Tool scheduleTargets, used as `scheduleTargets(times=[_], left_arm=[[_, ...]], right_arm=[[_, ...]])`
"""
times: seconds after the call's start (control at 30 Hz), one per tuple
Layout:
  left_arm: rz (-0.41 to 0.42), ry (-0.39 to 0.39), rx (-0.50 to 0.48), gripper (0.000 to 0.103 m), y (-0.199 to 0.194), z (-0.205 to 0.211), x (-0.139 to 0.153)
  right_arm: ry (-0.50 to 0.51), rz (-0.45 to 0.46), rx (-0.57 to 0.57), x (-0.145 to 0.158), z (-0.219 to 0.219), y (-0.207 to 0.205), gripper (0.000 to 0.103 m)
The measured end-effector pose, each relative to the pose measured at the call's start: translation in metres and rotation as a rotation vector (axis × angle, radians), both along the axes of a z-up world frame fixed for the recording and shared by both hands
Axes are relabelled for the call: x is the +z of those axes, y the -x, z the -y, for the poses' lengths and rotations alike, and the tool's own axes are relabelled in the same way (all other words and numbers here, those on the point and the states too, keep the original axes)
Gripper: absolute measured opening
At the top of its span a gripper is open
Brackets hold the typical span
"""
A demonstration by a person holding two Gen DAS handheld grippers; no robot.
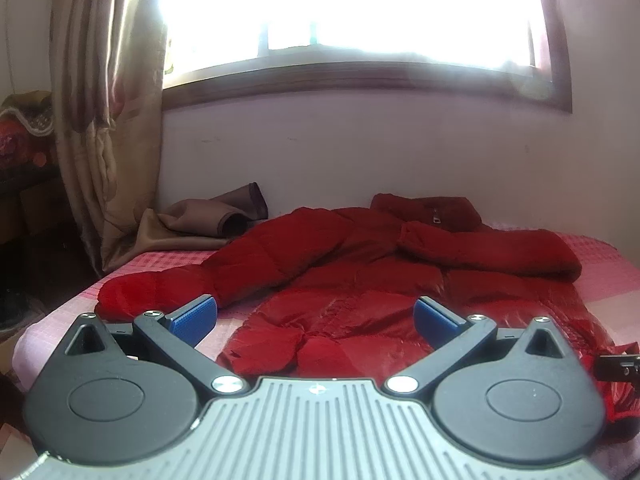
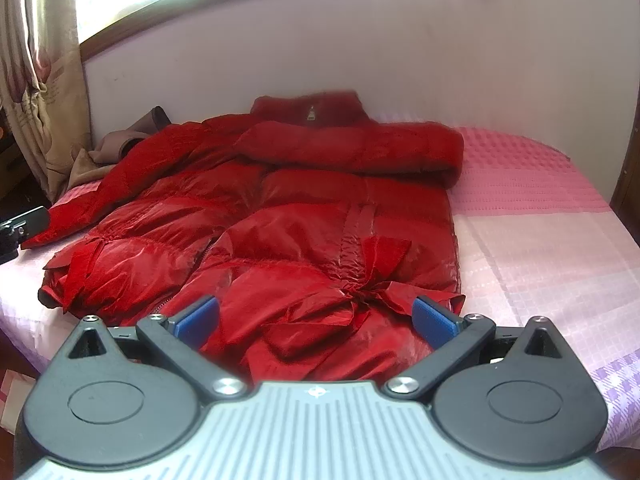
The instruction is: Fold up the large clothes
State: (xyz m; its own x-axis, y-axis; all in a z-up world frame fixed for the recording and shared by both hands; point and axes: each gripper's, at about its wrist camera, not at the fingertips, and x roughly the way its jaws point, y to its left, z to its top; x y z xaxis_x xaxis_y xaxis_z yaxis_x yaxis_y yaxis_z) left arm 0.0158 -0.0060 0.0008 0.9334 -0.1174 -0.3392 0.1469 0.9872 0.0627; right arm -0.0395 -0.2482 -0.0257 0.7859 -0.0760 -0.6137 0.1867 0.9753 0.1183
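Note:
A large shiny red puffer coat (image 1: 360,272) lies spread on the pink bed, collar toward the far wall; it also shows in the right wrist view (image 2: 280,208). Its right sleeve (image 2: 360,148) is folded across the chest, and its left sleeve (image 1: 160,288) stretches out toward the bed's left edge. My left gripper (image 1: 316,320) is open and empty, just above the coat's hem on the left side. My right gripper (image 2: 316,318) is open and empty over the hem by the red bow (image 2: 372,280). The other gripper's black tip (image 2: 24,220) shows at the left.
The pink checked bedspread (image 2: 540,220) stretches to the right of the coat. A brown garment (image 1: 216,220) lies at the bed's far left by the curtain (image 1: 104,120). A white wall and a bright window (image 1: 340,12) stand behind the bed.

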Motion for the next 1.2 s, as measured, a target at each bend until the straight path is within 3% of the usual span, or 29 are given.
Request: scheduleTargets(times=[0.37,0.6,0.77,0.97,1.2], left_arm=[[-0.022,0.000,-0.011,0.103,-0.002,0.009,-0.004],[-0.050,0.039,-0.022,0.103,-0.009,0.007,-0.009],[-0.079,0.061,-0.018,0.103,-0.012,0.004,-0.015],[-0.117,0.110,-0.004,0.103,-0.013,-0.007,-0.023],[-0.132,0.098,0.021,0.103,-0.019,-0.017,-0.028]], right_arm=[[0.019,-0.009,0.012,0.001,0.001,-0.005,0.103],[0.061,0.013,0.066,0.018,0.012,-0.037,0.103],[0.103,0.068,0.174,0.030,0.014,-0.088,0.103],[0.273,0.011,0.240,0.015,-0.001,-0.188,0.103],[0.505,-0.001,0.259,-0.020,-0.034,-0.289,0.103]])
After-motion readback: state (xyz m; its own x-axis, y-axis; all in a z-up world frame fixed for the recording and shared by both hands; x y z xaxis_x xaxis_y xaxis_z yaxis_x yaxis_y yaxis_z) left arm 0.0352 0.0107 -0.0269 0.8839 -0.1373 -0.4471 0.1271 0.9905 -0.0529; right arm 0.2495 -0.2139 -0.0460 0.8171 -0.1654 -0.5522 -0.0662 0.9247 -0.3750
